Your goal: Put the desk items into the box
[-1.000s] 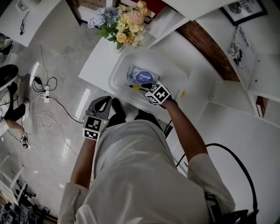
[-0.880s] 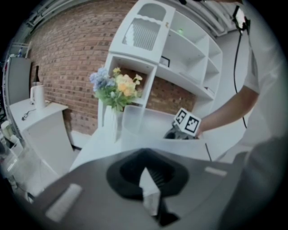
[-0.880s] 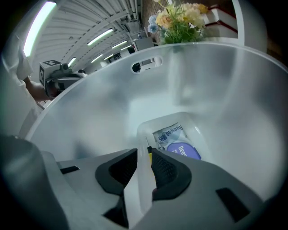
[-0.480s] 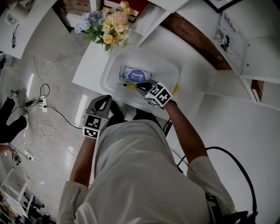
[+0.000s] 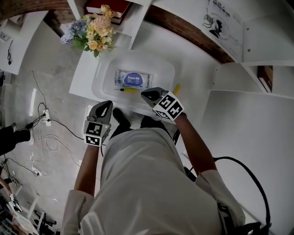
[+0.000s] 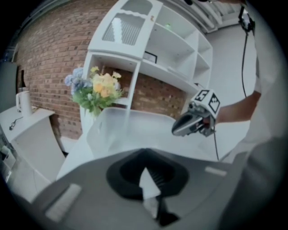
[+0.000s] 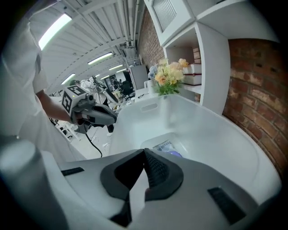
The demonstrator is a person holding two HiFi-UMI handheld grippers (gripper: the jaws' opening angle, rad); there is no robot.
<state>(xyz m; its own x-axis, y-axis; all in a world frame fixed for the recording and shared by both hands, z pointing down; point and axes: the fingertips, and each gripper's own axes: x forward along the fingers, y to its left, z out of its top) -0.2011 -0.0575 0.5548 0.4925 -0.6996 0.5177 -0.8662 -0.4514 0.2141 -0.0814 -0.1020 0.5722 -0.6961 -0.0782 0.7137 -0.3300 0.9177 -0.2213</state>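
A clear white box (image 5: 158,69) stands on the white desk. In it lie a wipes packet (image 5: 133,79) and a yellow pen (image 5: 127,90). My right gripper (image 5: 144,94) hangs over the box's near rim, shut and empty. In the right gripper view the jaws (image 7: 145,153) meet above the box (image 7: 198,126), with the packet (image 7: 165,147) beyond them. My left gripper (image 5: 106,104) is shut and empty, held off the desk's near edge over the floor. The left gripper view faces the box (image 6: 112,128) and the right gripper (image 6: 177,129).
A yellow item (image 5: 176,89) lies on the desk just right of the box. A bunch of flowers (image 5: 89,33) stands at the desk's far left corner. White shelving with books (image 5: 108,7) runs behind. Cables (image 5: 46,121) trail across the floor at left.
The right gripper has let go of the yellow pen, which now lies in the box. It has shut and drawn back to the near rim. The left gripper has hardly moved.
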